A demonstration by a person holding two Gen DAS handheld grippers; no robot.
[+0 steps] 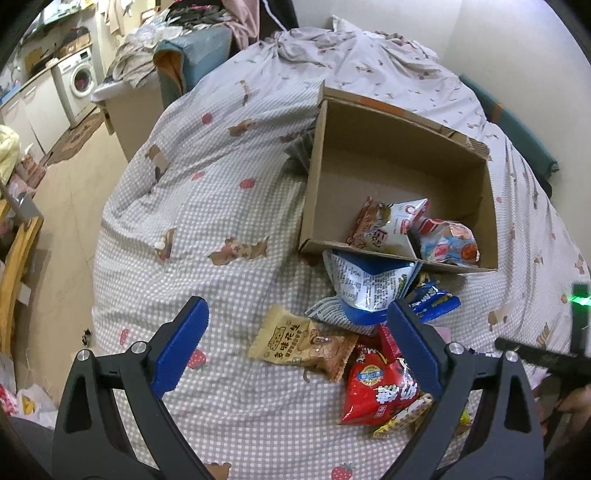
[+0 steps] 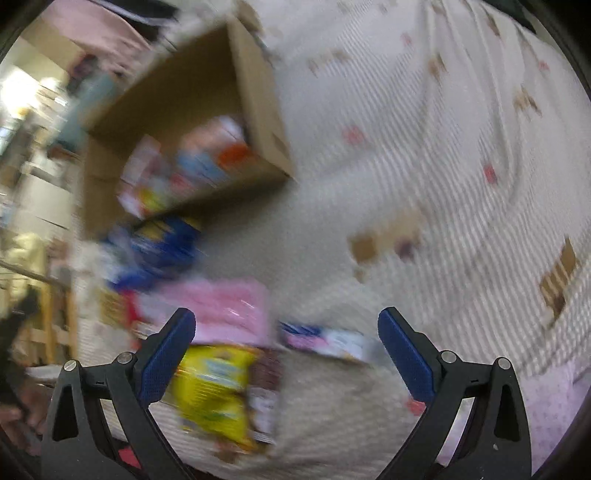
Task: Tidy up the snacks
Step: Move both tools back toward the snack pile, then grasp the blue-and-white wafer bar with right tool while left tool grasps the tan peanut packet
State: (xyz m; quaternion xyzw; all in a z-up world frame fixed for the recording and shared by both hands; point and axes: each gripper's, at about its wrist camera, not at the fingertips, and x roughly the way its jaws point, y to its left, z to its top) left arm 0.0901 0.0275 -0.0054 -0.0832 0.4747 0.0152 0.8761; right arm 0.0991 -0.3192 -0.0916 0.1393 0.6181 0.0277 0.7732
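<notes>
An open cardboard box [image 1: 391, 147] lies on the checked bedspread [image 1: 221, 192] with two snack packets [image 1: 391, 225] in its near end. Loose packets lie in front of it: a blue-white bag [image 1: 369, 284], a tan peanut packet [image 1: 303, 343] and a red bag [image 1: 380, 391]. My left gripper [image 1: 297, 321] is open and empty above the tan packet. The right wrist view is blurred. My right gripper [image 2: 286, 325] is open and empty over a pink packet [image 2: 225, 310] and a yellow bag [image 2: 210, 391]. The box [image 2: 255, 92] shows at upper left.
The bed's left edge drops to the floor [image 1: 70, 221]. A washing machine [image 1: 79, 79] and cabinets stand far left. A chair with piled clothes [image 1: 192, 48] stands beyond the bed. A wall [image 1: 480, 29] runs behind the bed. The right gripper's body [image 1: 546, 358] shows at the right.
</notes>
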